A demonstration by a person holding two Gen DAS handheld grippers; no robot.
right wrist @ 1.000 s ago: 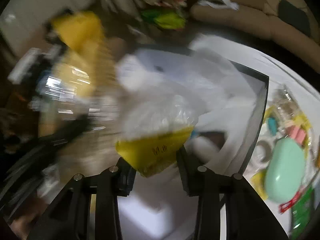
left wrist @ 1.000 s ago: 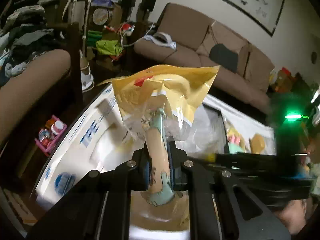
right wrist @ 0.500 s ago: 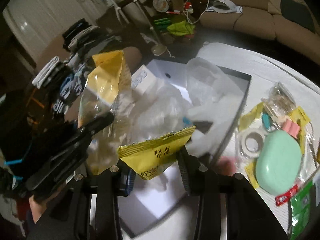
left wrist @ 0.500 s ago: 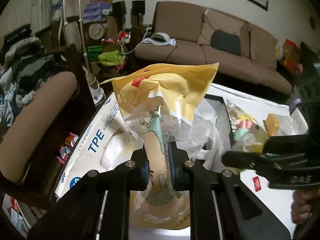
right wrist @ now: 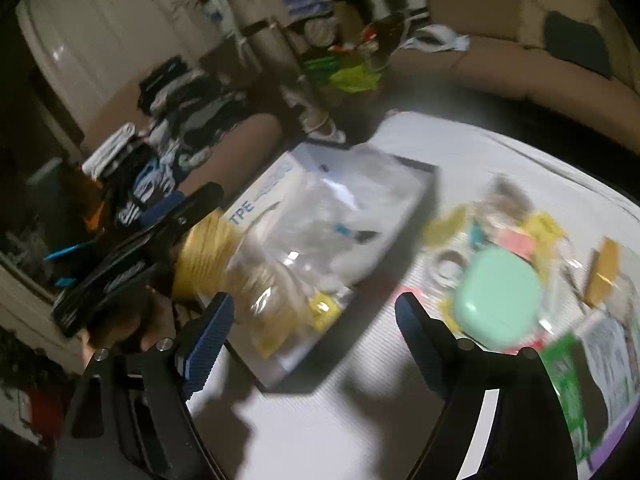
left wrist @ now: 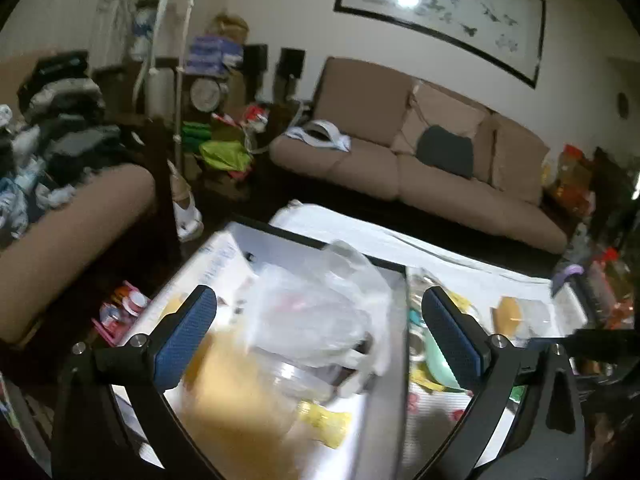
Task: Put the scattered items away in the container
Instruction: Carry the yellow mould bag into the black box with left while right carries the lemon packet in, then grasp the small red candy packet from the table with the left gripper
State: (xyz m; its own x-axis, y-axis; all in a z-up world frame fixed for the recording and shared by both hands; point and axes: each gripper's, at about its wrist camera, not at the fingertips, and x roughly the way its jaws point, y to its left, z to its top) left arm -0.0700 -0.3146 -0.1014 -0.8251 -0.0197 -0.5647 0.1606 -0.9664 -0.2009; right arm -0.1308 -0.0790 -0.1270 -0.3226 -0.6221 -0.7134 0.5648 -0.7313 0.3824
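Right tool (right wrist: 310,344) opening, empty; left tool (left wrist: 318,334) opening, empty too. We see green case (right wrist: 498,296) on worktop (right wrist: 360,420), right of box (right wrist: 404,216); right tool nearer.

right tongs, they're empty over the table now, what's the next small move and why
Probably swing the right tongs right, toward the mint green case and lower over it. Their jaws are opening with nothing between them, the yellow packets already lie in the white box, and the case sits loose on the table among other scattered bits.
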